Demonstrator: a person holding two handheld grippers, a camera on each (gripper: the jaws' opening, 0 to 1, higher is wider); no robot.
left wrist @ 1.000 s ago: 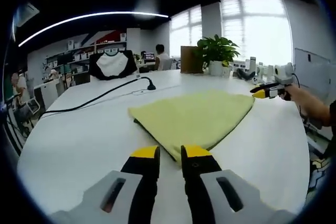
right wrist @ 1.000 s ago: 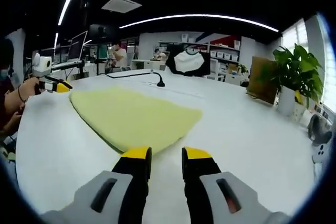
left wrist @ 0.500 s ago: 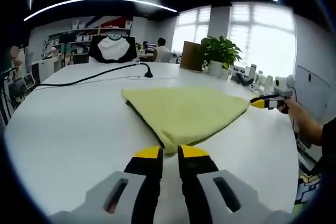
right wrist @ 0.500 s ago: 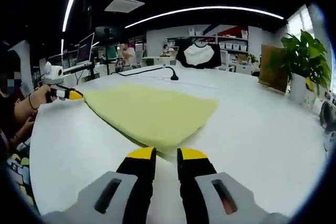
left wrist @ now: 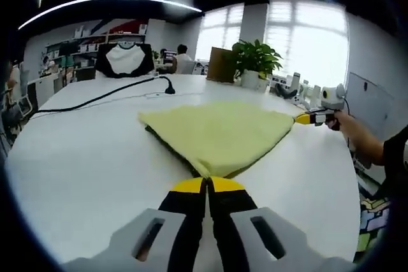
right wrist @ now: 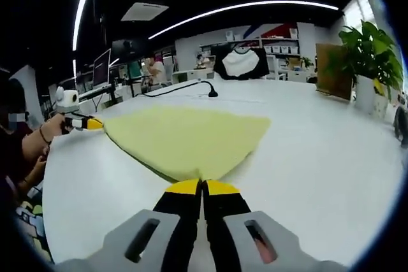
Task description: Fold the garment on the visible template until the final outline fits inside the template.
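Both pairs of jaws have closed since a second ago: left gripper [left wrist: 206, 185] and right gripper [right wrist: 203, 186] each pinch a corner of the pale-yellow folded cloth garment [left wrist: 213, 133], spreading toward 12 o'clock on the white table [left wrist: 83, 157] (template unclear).

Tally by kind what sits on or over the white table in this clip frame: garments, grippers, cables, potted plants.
Pale yellow cloth garment: 1
Yellow-tipped two-jaw grippers, left gripper and right gripper: 2
Black cable with a plug end: 1
Green potted plant in a white pot: 1
Total: 5
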